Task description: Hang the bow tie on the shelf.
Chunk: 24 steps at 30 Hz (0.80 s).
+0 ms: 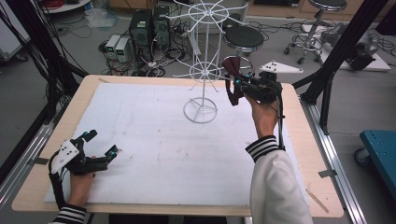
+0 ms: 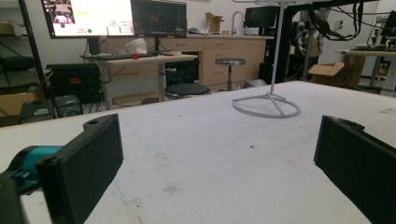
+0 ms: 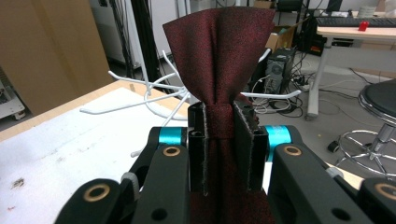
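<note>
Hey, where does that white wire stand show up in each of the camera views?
High view: the white wire stand rises at top centre, ring base on the white mat.
Left gripper view: upper right, ring base and pole.
Right gripper view: its arms spread behind the dark red bow tie.
Shared landmark: the white mat.

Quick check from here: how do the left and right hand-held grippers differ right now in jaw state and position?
The left hand-held gripper has its jaws wide apart and holds nothing; the right hand-held gripper is clamped on a dark red bow tie. The left sits low at the near-left corner of the white mat; the right is raised beside the white wire rack at the far side. Both are black with teal parts.
</note>
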### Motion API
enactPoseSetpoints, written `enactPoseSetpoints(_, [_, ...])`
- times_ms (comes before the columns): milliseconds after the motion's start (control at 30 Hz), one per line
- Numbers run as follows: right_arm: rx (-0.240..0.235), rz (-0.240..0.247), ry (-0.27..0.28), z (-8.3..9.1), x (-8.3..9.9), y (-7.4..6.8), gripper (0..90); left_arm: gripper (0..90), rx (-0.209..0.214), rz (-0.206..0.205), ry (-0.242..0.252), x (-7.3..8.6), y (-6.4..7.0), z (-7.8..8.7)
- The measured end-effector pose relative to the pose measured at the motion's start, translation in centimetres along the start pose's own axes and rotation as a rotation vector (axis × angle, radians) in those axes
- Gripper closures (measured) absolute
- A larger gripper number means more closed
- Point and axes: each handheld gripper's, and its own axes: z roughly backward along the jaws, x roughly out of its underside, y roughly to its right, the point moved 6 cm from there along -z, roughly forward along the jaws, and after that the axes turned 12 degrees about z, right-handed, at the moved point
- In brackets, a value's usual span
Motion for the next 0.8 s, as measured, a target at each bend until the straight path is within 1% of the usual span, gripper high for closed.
enactPoseSetpoints(267, [-0.026, 0.001, -0.008, -1.1, 0.2, -0.8, 77.1, 1.7, 0.000, -0.001, 0.000, 0.0, 0.0, 0.0])
enactPoseSetpoints(467, [-0.037, 0.001, -0.026, -1.6, 0.6, -1.1, 77.1, 1.7, 0.000, 0.001, 0.003, 0.0, 0.0, 0.0])
enactPoseSetpoints(533, [-0.040, 0.003, -0.033, -1.8, 0.8, -1.2, 77.1, 1.7, 0.000, 0.001, 0.002, 0.0, 0.0, 0.0])
enactPoseSetpoints(667, [-0.045, -0.010, -0.043, -2.0, 1.5, -1.4, 77.1, 1.7, 0.001, 0.000, 0.002, 0.0, 0.0, 0.0])
enactPoseSetpoints(800, [-0.052, -0.013, -0.057, -2.2, 2.2, -1.3, 77.1, 1.7, 0.001, 0.000, 0.002, 0.0, 0.0, 0.0])
